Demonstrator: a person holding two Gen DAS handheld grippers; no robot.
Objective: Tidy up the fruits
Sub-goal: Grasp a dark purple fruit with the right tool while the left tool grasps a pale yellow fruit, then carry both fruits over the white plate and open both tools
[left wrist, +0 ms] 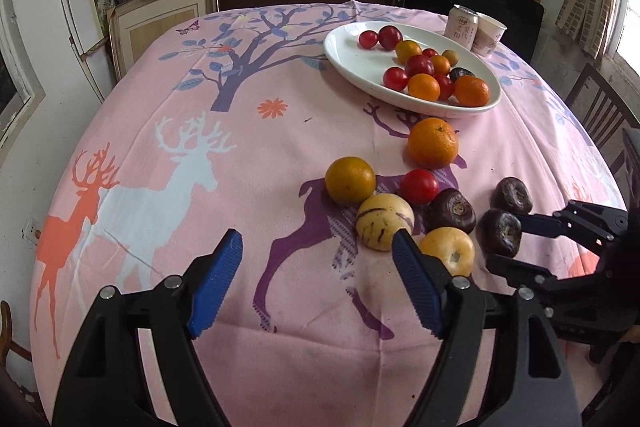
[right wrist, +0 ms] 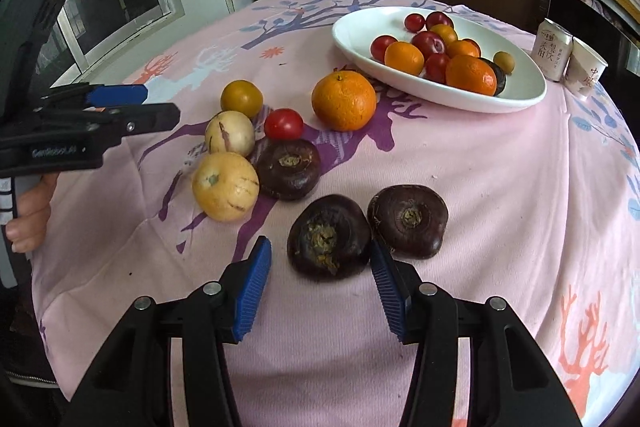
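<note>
1. Your table wears a pink deer-print tablecloth (left wrist: pixel 248 155).
2. On it you have a white oval plate (left wrist: pixel 348 61), a drink can (left wrist: pixel 463 23) and a paper cup (left wrist: pixel 489 34).
3. Loose near you: an orange (right wrist: pixel 344 101), a tomato (right wrist: pixel 283 124) and three water chestnuts (right wrist: pixel 328 237).

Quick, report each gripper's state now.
Left gripper: open, holding nothing.
Right gripper: open, jaws either side of a dark water chestnut, not yet closed on it.

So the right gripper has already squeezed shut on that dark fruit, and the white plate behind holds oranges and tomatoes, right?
Not quite. The right gripper is open: in the right wrist view its blue pads stand on either side of the dark fruit with gaps showing, nothing clamped. The white plate behind does hold oranges and tomatoes.
</note>
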